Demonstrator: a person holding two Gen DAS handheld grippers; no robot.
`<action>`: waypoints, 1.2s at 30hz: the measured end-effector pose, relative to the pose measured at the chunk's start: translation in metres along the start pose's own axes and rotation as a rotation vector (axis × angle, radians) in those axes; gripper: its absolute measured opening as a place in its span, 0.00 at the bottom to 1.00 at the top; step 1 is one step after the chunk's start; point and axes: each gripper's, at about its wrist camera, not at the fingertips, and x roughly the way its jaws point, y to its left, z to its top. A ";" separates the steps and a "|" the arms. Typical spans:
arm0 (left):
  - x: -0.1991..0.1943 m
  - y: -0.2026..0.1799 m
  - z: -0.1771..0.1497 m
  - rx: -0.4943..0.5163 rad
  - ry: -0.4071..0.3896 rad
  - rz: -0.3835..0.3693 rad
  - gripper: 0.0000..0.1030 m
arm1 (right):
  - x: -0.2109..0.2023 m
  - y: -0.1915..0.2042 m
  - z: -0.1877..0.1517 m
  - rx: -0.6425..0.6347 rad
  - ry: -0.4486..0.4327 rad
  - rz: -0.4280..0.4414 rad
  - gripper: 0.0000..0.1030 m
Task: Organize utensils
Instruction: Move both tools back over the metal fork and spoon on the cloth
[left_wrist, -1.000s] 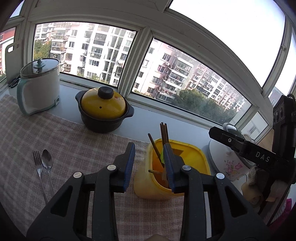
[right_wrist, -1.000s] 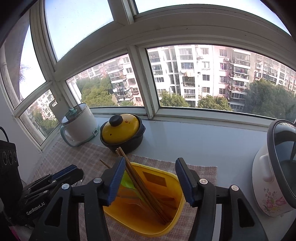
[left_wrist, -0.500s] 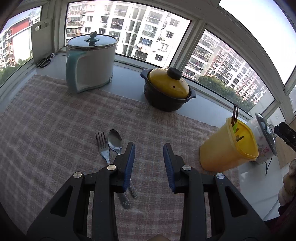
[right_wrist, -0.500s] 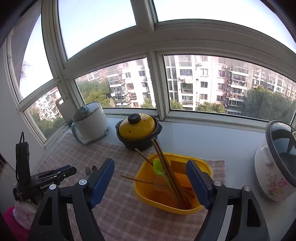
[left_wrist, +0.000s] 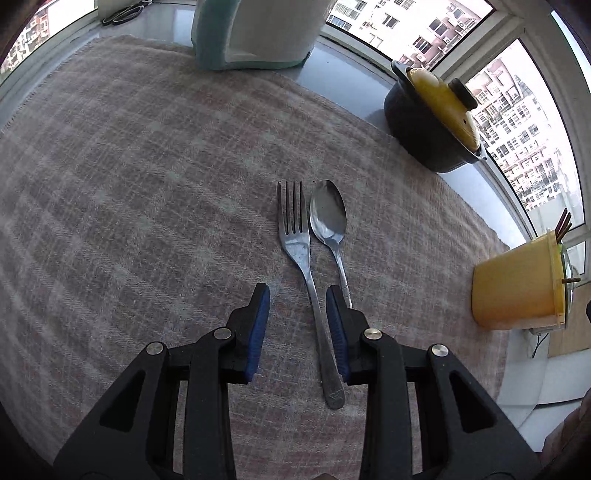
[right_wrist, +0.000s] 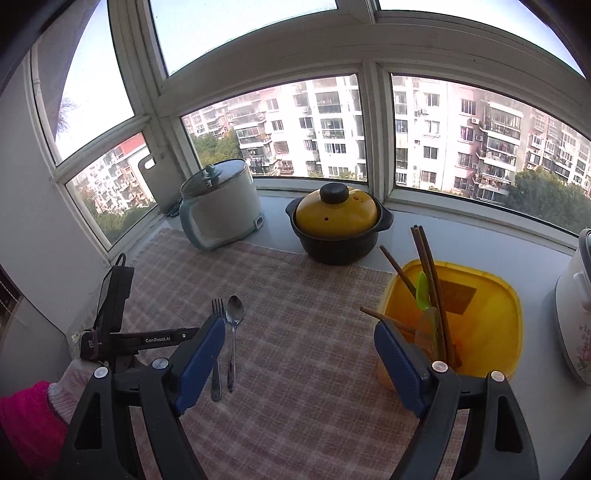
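Observation:
A metal fork (left_wrist: 301, 258) and a metal spoon (left_wrist: 328, 225) lie side by side on the checked cloth (left_wrist: 147, 184). My left gripper (left_wrist: 297, 295) is open and low over them, with the fork's handle between its jaws near the right finger. The spoon's handle runs under the right fingertip. A yellow container (right_wrist: 476, 314) holds brown chopsticks (right_wrist: 430, 280) and a green utensil. My right gripper (right_wrist: 299, 328) is wide open and empty above the cloth, left of the container. The fork (right_wrist: 217, 347), spoon (right_wrist: 233, 332) and left gripper also show in the right wrist view.
A black pot with a yellow lid (right_wrist: 338, 229) and a white electric cooker (right_wrist: 221, 206) stand along the windowsill at the back. A flowered rice cooker (right_wrist: 574, 314) stands right of the container. The container also shows in the left wrist view (left_wrist: 517, 291).
My left gripper has swung left from the yellow container and dropped down over the fork and spoon. My right gripper has pulled back and up from the container and opened wider.

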 end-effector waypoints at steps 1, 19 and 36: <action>0.004 -0.001 0.000 -0.001 0.008 0.001 0.30 | 0.003 0.002 -0.001 -0.001 0.010 0.005 0.83; 0.033 -0.025 0.005 0.029 -0.021 0.127 0.29 | 0.018 -0.006 -0.005 0.014 0.063 0.037 0.82; 0.030 -0.030 -0.006 0.195 -0.057 0.200 0.08 | 0.043 0.019 -0.006 -0.051 0.144 0.079 0.74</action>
